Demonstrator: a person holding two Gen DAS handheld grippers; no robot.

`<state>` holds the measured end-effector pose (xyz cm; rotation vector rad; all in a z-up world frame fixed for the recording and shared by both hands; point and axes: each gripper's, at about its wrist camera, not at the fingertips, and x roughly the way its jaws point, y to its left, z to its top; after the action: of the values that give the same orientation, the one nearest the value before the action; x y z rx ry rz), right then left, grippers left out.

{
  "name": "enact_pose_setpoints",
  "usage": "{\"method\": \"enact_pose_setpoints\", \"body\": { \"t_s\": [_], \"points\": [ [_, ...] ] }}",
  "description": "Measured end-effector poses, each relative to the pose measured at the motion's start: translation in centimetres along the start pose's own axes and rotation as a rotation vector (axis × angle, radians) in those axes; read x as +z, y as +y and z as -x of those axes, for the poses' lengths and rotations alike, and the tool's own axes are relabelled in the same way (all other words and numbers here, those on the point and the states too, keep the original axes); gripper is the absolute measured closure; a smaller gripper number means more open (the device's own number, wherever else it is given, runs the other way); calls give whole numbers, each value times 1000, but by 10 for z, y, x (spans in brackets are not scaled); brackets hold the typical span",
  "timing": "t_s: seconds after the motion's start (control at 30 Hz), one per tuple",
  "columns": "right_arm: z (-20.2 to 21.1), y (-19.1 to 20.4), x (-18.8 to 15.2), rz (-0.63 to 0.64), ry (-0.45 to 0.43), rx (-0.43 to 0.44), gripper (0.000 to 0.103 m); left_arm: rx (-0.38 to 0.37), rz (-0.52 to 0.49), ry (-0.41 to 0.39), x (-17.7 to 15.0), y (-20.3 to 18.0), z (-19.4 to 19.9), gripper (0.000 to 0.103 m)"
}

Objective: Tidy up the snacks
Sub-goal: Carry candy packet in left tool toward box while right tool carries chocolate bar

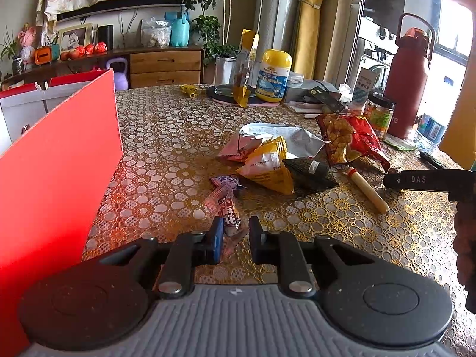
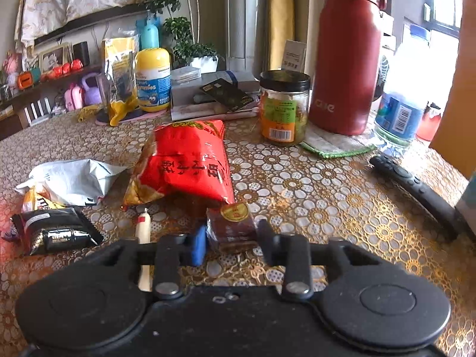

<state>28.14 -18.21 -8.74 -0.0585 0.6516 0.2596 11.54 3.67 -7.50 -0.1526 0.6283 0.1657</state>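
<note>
My left gripper [image 1: 236, 238] has its jaws close around a small red-and-white candy wrapper [image 1: 231, 218] on the table, next to a purple candy [image 1: 226, 182]. A red paper bag [image 1: 56, 160] stands open at the left. My right gripper [image 2: 232, 242] has its jaws on both sides of a small dark red snack block [image 2: 232, 226] with a gold round label. Beyond lie a big red snack bag [image 2: 184, 160], a white bag [image 2: 74, 178], a black packet [image 2: 55, 232], a yellow packet [image 1: 267, 166] and a cream sausage stick [image 1: 367, 190].
At the back stand a yellow gummies bottle [image 1: 273, 74], a glass [image 1: 224, 74], a jar with a black lid [image 2: 282, 107], a dark red flask [image 2: 345, 53] and a water bottle [image 2: 401, 95]. A black remote [image 2: 416, 190] lies right. The right gripper shows in the left view [image 1: 428, 180].
</note>
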Motion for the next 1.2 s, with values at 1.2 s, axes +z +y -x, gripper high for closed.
{"method": "enact_pose_setpoints", "body": {
  "t_s": [1.2],
  "points": [
    [177, 95, -50, -10, -115, 207, 72, -25, 34, -179, -1, 42, 150, 85]
  ]
}}
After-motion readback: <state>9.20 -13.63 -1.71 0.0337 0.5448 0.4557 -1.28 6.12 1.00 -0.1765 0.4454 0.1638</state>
